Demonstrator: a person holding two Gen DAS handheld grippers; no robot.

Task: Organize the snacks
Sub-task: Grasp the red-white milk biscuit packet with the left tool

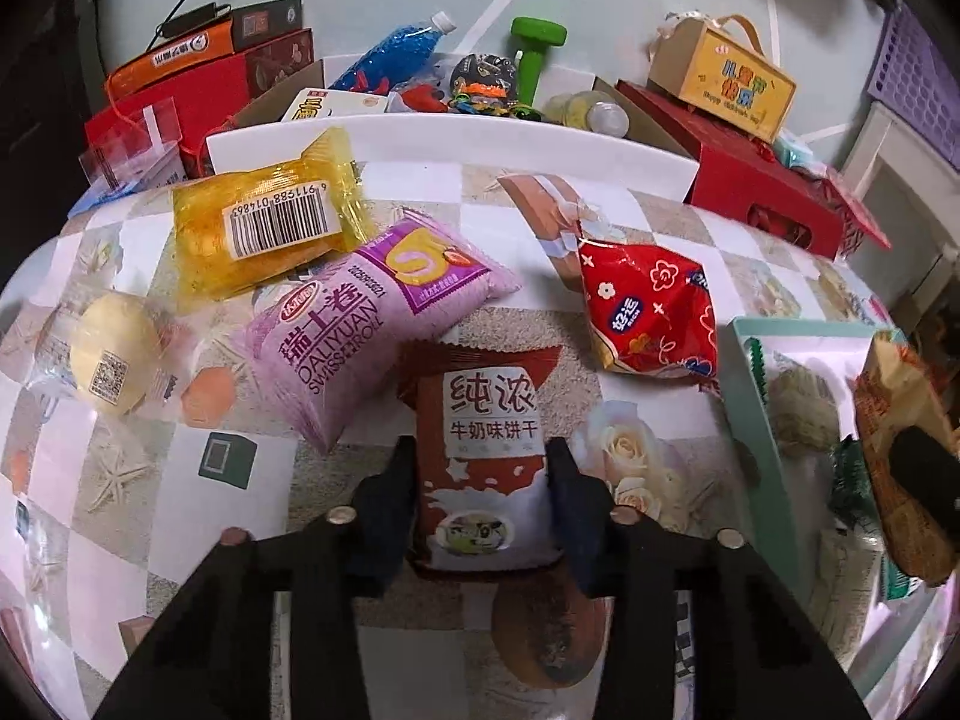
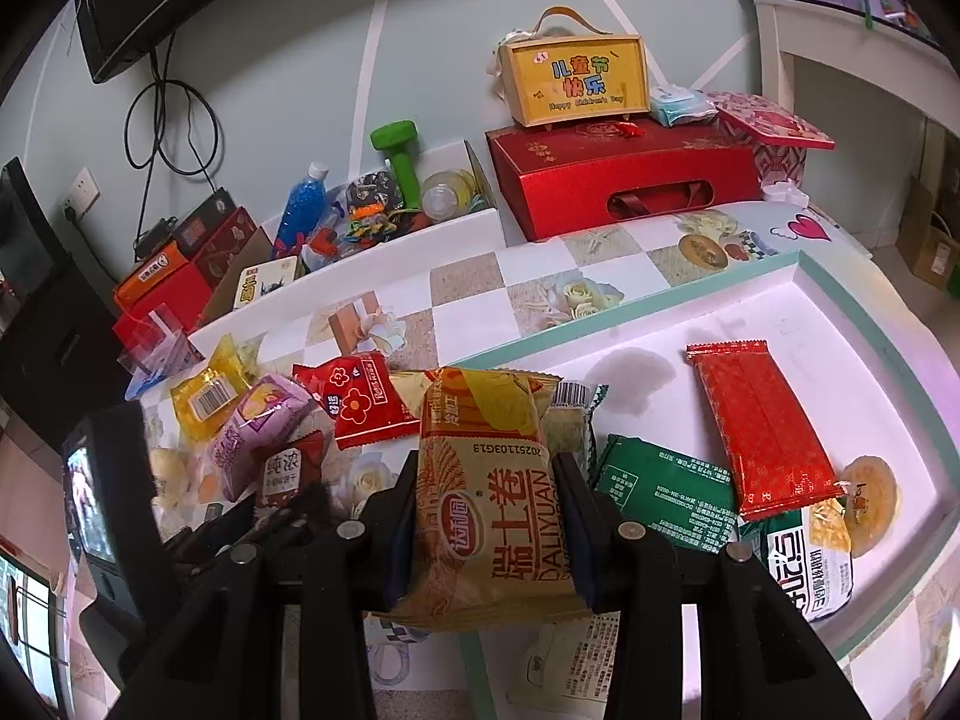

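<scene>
Now both grippers (angled down) clamp packets.

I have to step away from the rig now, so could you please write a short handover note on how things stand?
Left gripper: shut on the milk biscuit packet, low over the table.
Right gripper: shut on the golden Swiss roll packet, at the tray's near edge.
Done: a red packet, a green packet and a few others lie in the tray.
Left: the purple roll, yellow packet, red flowered packet and round cake lie loose on the table.
</scene>
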